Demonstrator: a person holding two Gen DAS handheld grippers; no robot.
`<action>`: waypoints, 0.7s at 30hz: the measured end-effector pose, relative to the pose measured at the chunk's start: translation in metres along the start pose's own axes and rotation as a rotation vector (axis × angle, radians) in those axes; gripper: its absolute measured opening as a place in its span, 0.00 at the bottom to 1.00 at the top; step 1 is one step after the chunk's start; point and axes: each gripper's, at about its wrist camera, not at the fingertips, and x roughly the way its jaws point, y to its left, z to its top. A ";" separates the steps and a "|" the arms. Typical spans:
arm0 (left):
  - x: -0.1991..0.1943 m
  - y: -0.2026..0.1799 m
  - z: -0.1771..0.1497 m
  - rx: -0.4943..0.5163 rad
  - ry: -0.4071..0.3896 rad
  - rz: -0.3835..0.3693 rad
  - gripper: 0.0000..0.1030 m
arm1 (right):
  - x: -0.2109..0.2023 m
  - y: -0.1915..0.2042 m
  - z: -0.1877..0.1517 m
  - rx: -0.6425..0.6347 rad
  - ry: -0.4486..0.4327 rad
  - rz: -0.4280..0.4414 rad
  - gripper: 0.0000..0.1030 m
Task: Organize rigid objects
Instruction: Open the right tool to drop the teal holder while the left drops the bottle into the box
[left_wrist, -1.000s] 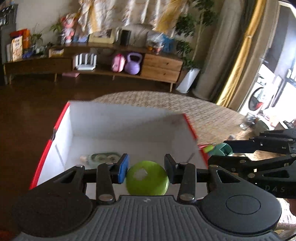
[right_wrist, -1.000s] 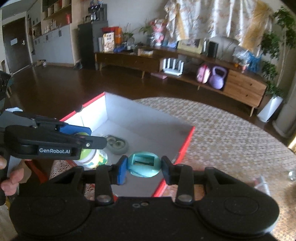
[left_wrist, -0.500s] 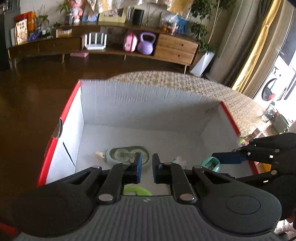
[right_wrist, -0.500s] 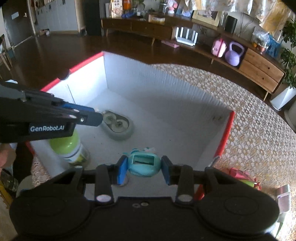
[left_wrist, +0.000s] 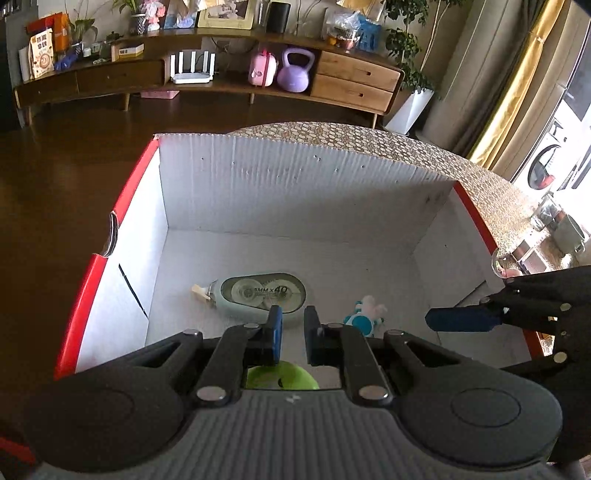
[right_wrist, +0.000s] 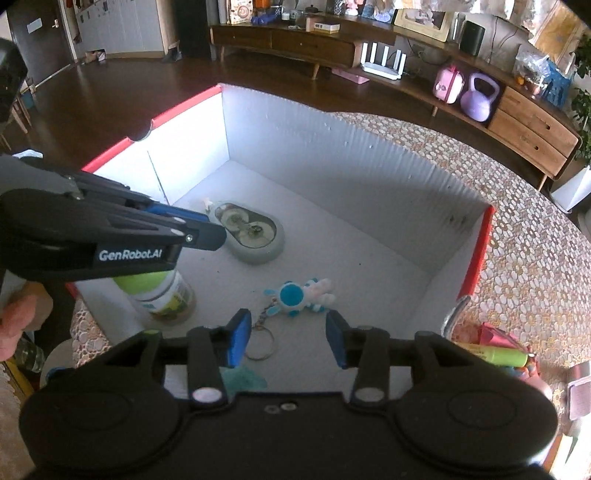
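Observation:
A white-walled box (left_wrist: 295, 177) with red outer sides stands on the table. On its floor lie a correction tape dispenser (left_wrist: 264, 293) (right_wrist: 251, 230) and a blue and white plush keychain (left_wrist: 364, 314) (right_wrist: 299, 295). A green-lidded jar (right_wrist: 162, 291) (left_wrist: 280, 376) stands upright in the near left corner. My left gripper (left_wrist: 293, 332) (right_wrist: 207, 236) hangs shut and empty just above the jar. My right gripper (right_wrist: 288, 339) (left_wrist: 461, 319) is over the box floor, its jaws opening with nothing pressed between them. A teal object (right_wrist: 242, 380) lies under its left finger, partly hidden.
The table (right_wrist: 517, 229) carries a honeycomb-patterned cloth. Right of the box lie a green marker (right_wrist: 495, 356) on something pink, and metal items (left_wrist: 561, 229) further off. A hand (right_wrist: 14, 321) holds the left gripper. A wooden sideboard (left_wrist: 221, 77) stands across the dark floor.
Both grippers sank into the box. The left let go of the green-lidded jar and shut empty. The right opened and the teal object dropped from its pads to the box floor.

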 end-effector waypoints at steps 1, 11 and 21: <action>-0.002 0.000 0.000 0.000 -0.003 0.001 0.12 | -0.002 0.000 0.001 0.003 -0.006 0.002 0.45; -0.027 -0.015 -0.001 0.034 -0.044 0.028 0.12 | -0.037 -0.001 -0.006 0.036 -0.072 0.013 0.52; -0.054 -0.032 -0.003 0.067 -0.089 0.042 0.12 | -0.078 -0.008 -0.021 0.077 -0.150 0.047 0.60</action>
